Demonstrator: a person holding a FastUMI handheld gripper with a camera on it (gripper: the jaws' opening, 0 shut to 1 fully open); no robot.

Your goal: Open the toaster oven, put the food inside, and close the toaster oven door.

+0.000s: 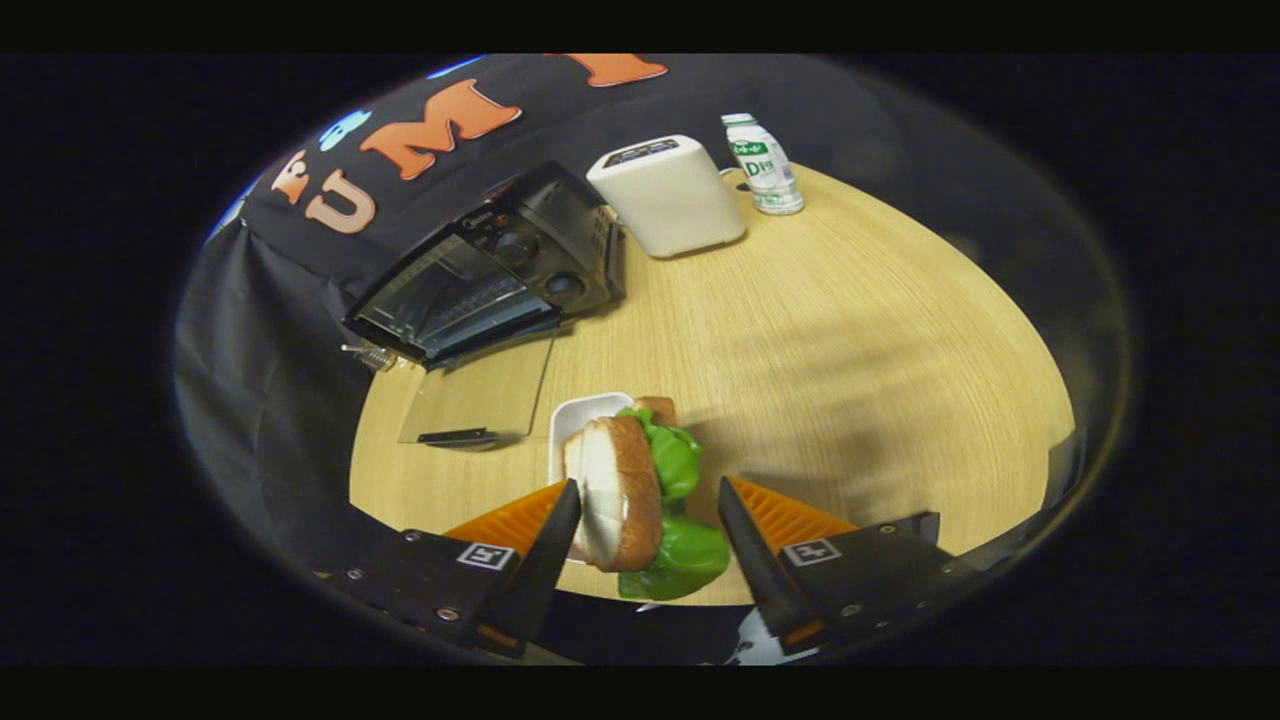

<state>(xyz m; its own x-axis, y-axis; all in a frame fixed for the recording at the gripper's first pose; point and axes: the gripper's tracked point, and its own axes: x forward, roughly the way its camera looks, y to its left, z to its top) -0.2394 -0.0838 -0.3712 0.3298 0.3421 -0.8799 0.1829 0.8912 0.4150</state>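
A sandwich [628, 500] of bread slices with green lettuce stands on edge between my fingers. My gripper [650, 488] is shut on it: one finger presses the bread crust and the other meets the lettuce lower down. A small white plate [582, 415] lies just beyond the sandwich, partly hidden by it. Farther ahead, a black toaster oven [520, 262] sits against the booth wall. Its glass door [480, 400] is folded down flat over the table, with the handle at the near edge, and the wire rack inside is visible.
The wooden table [850, 350] is round-edged, and its near edge runs just under my fingers. A white box-shaped appliance [668, 195] stands beside the oven, and a small white bottle [762, 163] with a green label stands beyond it. Black cloth hangs behind the oven.
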